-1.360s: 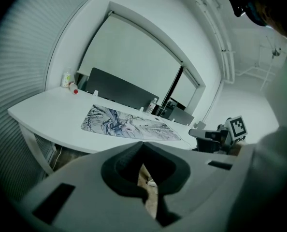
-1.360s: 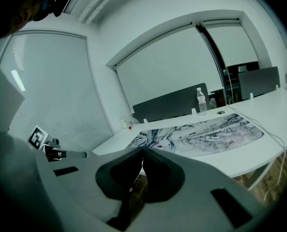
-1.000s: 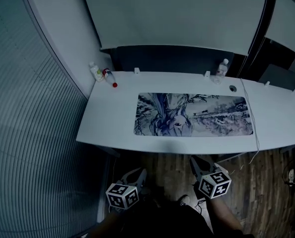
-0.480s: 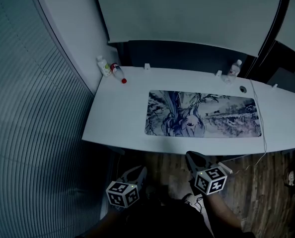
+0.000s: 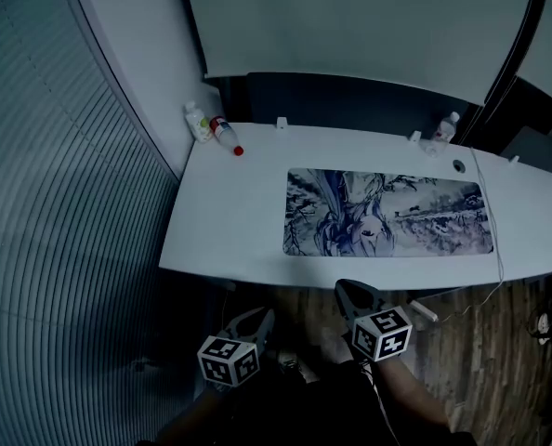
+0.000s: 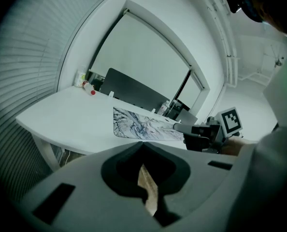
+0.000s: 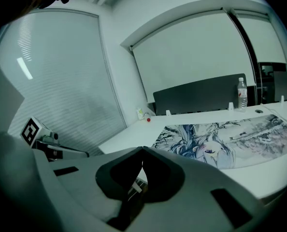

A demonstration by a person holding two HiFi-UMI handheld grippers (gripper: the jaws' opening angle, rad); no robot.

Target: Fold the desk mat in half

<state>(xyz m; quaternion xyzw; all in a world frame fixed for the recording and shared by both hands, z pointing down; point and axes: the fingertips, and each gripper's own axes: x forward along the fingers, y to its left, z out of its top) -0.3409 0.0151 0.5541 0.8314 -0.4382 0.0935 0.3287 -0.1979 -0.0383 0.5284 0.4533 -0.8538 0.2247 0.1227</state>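
Jaws pressed together, empty, on left gripper (image 5: 260,318) and right gripper (image 5: 345,288). Mat (image 5: 387,214) lies flat, untouched, at their 1 o'clock on desk (image 5: 230,214). Advice: spread jaws, pinch both corners of one short end, carry across evenly.

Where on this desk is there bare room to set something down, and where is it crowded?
The widest bare patch is the left end of the desk, between the mat and the left edge, in front of the two bottles. A narrow strip runs behind the mat. The right end is crowded: cable, lone bottle.
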